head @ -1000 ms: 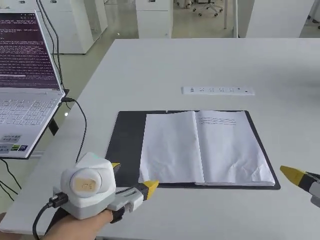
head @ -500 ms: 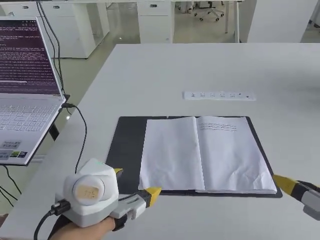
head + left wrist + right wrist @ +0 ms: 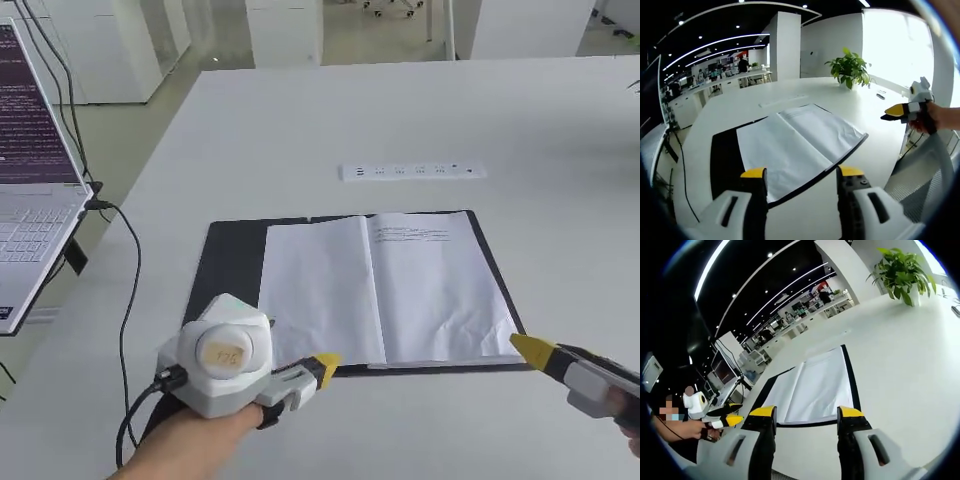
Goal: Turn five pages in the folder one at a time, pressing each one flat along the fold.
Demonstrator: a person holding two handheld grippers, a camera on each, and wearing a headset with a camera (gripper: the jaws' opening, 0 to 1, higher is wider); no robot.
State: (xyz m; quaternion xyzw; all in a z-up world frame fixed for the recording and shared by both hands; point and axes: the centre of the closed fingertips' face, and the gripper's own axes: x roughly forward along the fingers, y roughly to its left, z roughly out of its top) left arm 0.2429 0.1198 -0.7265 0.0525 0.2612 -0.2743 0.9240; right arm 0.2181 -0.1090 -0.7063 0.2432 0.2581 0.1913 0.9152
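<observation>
A black folder (image 3: 228, 270) lies open on the white table, white pages (image 3: 385, 290) spread flat on both sides of the fold. The same folder (image 3: 722, 155) shows in the left gripper view, and again as the folder (image 3: 852, 377) in the right gripper view. My left gripper (image 3: 318, 365) hovers just off the folder's near left edge, jaws open and empty. My right gripper (image 3: 535, 352) sits at the near right corner of the folder, jaws open with nothing between them. In their own views the left gripper (image 3: 802, 175) and right gripper (image 3: 806, 414) each show a wide gap.
A white power strip (image 3: 412, 171) lies beyond the folder. An open laptop (image 3: 28, 170) stands at the far left with a black cable (image 3: 130, 270) trailing past the folder's left side. A potted plant (image 3: 850, 67) stands at the table's far end.
The head camera has shifted, sliding the scene left. Both grippers have come closer to the folder's near edge, the right one reaching its corner. The pages have not moved.
</observation>
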